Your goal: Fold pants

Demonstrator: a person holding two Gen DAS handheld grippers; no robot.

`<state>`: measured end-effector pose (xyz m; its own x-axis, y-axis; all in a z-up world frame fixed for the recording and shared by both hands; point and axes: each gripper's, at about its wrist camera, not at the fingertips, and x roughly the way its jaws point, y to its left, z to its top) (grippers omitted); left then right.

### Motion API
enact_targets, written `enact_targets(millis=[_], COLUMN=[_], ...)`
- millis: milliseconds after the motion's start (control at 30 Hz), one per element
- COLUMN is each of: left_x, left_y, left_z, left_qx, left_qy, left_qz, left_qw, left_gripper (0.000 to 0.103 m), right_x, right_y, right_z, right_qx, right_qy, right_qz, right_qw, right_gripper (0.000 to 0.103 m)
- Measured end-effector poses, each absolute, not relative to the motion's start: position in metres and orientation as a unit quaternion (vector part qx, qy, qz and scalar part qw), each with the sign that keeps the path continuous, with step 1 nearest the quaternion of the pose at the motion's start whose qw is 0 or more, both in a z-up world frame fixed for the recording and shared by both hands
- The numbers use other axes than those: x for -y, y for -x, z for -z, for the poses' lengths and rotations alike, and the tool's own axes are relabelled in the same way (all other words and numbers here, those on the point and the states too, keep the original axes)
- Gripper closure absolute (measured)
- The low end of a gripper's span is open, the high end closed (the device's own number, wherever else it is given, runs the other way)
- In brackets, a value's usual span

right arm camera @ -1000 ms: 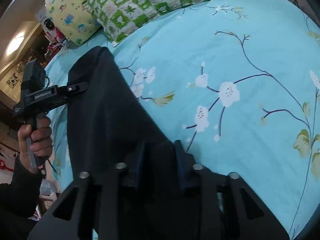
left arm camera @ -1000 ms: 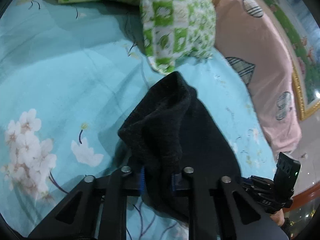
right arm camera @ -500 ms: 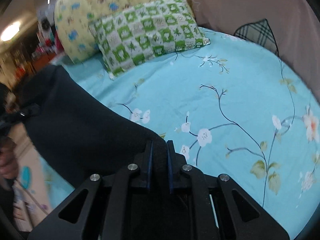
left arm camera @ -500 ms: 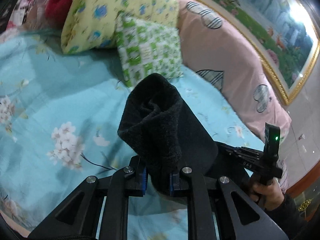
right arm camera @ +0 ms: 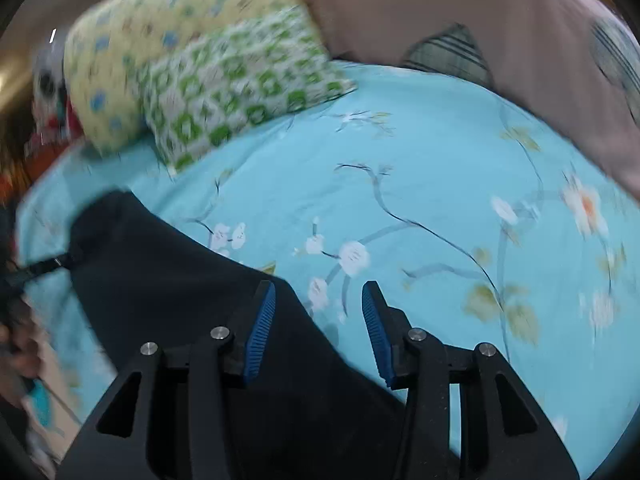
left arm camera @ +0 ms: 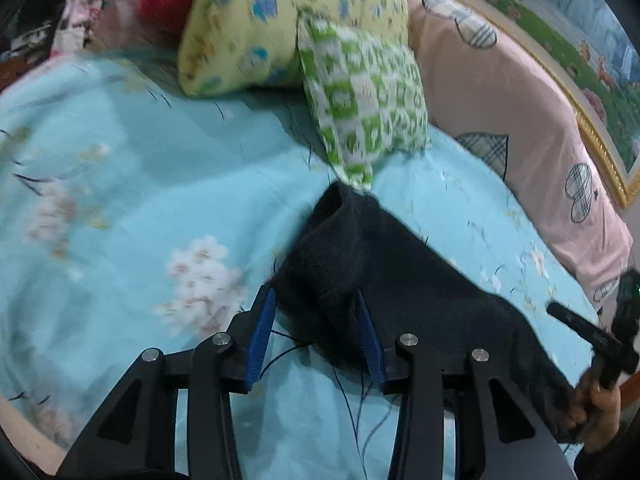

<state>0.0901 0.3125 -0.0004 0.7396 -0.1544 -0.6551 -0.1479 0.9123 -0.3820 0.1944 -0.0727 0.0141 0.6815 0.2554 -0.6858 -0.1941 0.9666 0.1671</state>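
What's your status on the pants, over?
Both tongs open: left, right. Black pants released, lying on the blue floral sheet. Green checked pillow just beyond the pants' far end.

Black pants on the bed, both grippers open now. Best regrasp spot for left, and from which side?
Judging by pose: take the bunched, raised end of the black pants that sits between the open left gripper pads. Come straight forward along the bedsheet; that thick fold stands up, while the rest lies flat toward the right gripper.
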Motion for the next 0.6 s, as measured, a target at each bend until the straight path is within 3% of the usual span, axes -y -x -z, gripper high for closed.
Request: enact_targets(millis=[233,600], left_x=[-0.274,-0.135], left_y=[-0.078,-0.084], left_z=[-0.032,-0.028], left_qx=[-0.352,-0.393], left_qy=[0.189,0.114], left_qz=[0.047,0.188], left_qw=[0.915,0.893], left_gripper=[0.050,0.048], right_x=[0.123,0.159], right_y=[-0.113,-0.002], right_z=[-0.020,-0.009], right_qx=[-0.363,-0.357], right_qy=[-0.144,-0.195], right_qz=[-0.128,-0.092], right_qw=[0.912,0.909], right_gripper=[0.050,0.046])
